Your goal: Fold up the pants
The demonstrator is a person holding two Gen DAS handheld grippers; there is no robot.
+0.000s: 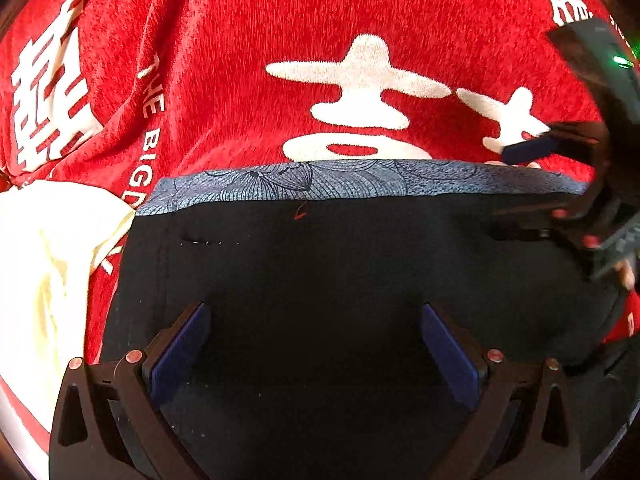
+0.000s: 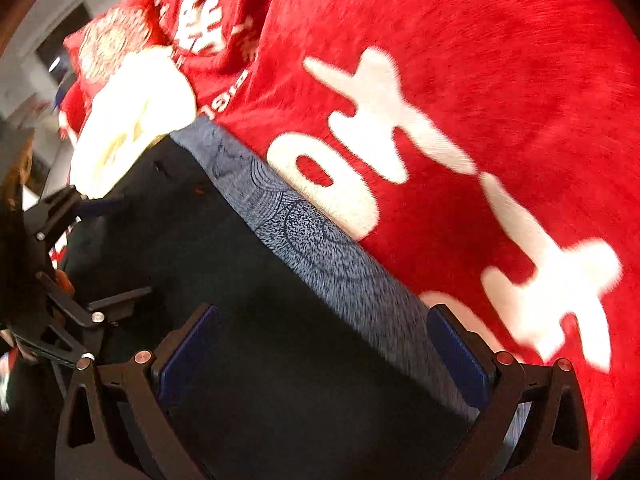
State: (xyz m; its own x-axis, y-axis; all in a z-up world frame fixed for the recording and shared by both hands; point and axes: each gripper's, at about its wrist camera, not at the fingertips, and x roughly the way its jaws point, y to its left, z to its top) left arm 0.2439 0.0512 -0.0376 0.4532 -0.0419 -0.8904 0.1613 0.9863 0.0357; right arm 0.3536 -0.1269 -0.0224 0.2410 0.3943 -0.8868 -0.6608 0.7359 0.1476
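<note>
1. Across the red blanket (image 1: 248, 40) lie the black pants (image 1: 320, 264), spread flat, their patterned blue-grey band (image 1: 360, 182) along the far edge; a cream cloth (image 1: 44, 264) sits beside them.
2. The left gripper (image 1: 316, 348) hovers over the dark fabric, fingers wide apart, holding nothing; the right gripper (image 2: 324, 352) likewise, straddling the band.
3. Judged: a fold looks pending; next, both must pinch an edge.

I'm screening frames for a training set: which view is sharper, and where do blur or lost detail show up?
Left wrist view: sharp; the patterned blue band shows fine lines, but the black pants are nearly featureless dark. Right wrist view: motion-smeared, white characters on the red blanket streaked. Both bend strongly at the edges.
</note>
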